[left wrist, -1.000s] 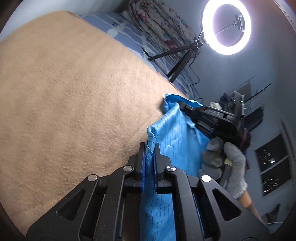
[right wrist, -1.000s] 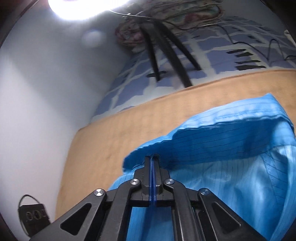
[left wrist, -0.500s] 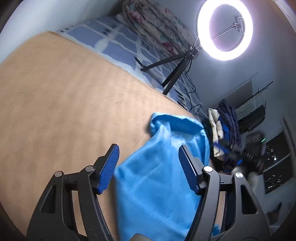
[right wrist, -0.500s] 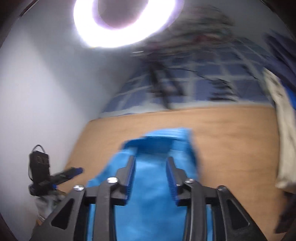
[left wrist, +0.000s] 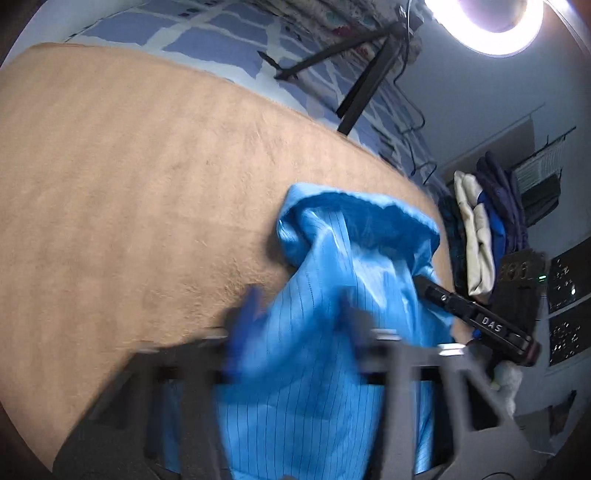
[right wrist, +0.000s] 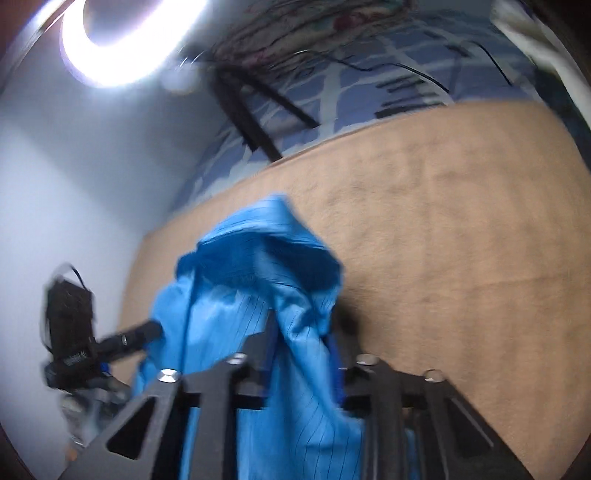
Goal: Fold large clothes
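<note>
A bright blue pinstriped garment lies bunched on the tan blanket, its top edge folded over. It also shows in the right wrist view. My left gripper is blurred, with its jaws apart around the cloth. My right gripper has its jaws apart with a fold of the garment between them; the fingertips are partly hidden by cloth. The right gripper's body shows at the garment's right side in the left wrist view, and the left gripper's body shows at its left in the right wrist view.
A ring light on a black tripod stands on the blue patterned bedding behind the blanket. A pile of folded clothes lies at the right. A grey wall is on the left.
A second ago both grippers were shut on the garment's edge. They opened and let it drop onto the blanket. Now both have moved in over the cloth with the jaws narrower.
</note>
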The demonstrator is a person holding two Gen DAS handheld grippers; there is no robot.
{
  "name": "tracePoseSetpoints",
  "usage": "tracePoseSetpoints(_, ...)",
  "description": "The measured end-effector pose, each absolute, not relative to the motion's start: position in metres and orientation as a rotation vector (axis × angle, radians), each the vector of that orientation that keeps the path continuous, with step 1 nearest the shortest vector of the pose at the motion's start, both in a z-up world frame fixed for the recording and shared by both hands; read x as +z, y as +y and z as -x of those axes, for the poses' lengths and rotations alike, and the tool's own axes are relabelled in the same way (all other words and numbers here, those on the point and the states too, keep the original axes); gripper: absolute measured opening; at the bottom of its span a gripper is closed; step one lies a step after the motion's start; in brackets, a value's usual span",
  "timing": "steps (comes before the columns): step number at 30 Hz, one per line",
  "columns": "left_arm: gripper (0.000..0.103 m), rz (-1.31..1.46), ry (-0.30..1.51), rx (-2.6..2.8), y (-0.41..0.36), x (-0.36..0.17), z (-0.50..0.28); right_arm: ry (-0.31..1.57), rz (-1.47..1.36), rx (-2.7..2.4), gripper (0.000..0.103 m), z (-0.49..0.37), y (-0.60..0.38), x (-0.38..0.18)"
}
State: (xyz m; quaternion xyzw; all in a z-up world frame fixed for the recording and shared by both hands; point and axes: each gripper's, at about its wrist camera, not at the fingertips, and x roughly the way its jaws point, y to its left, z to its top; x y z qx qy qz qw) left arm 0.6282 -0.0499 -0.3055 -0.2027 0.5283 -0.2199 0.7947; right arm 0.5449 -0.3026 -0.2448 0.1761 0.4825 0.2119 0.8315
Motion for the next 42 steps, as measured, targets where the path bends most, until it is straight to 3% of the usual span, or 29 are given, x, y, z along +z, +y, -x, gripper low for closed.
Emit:
tracePoseSetpoints(1, 0.013, 0.423, 1.133, -0.474, -0.052, -0.306, -0.628, 1.018, -0.353, 0.449, 0.006, -0.544, -0.300, -0.242)
tracePoseSetpoints(4, 0.007, 0.378, 1.101, -0.496, -0.059, -0.298, -0.619, 0.981, -0.344, 0.440, 0.003, -0.537, -0.301, -0.226)
tracePoseSetpoints(19, 0.005, 0.368, 0.962, -0.586, -0.044, -0.207, -0.546, 0.813, -0.279, 0.518, 0.002, -0.457, -0.304, -0.128)
tracePoseSetpoints(27, 0.005, 0.328, 0.907, -0.627, -0.040, -0.163, -0.462, 0.793, -0.226, 0.534, 0.001, -0.374, -0.310, -0.098)
tracePoseSetpoints(34, 0.005, 0.309, 0.902, -0.641, -0.036, -0.153, -0.365, 0.800, -0.179, 0.563, 0.001, -0.272, -0.311, -0.100)
tracePoseSetpoints(42, 0.005, 0.303, 0.918, -0.632, -0.028, -0.180, -0.272, 0.815, -0.204, 0.582, 0.001, -0.181, -0.313, -0.127)
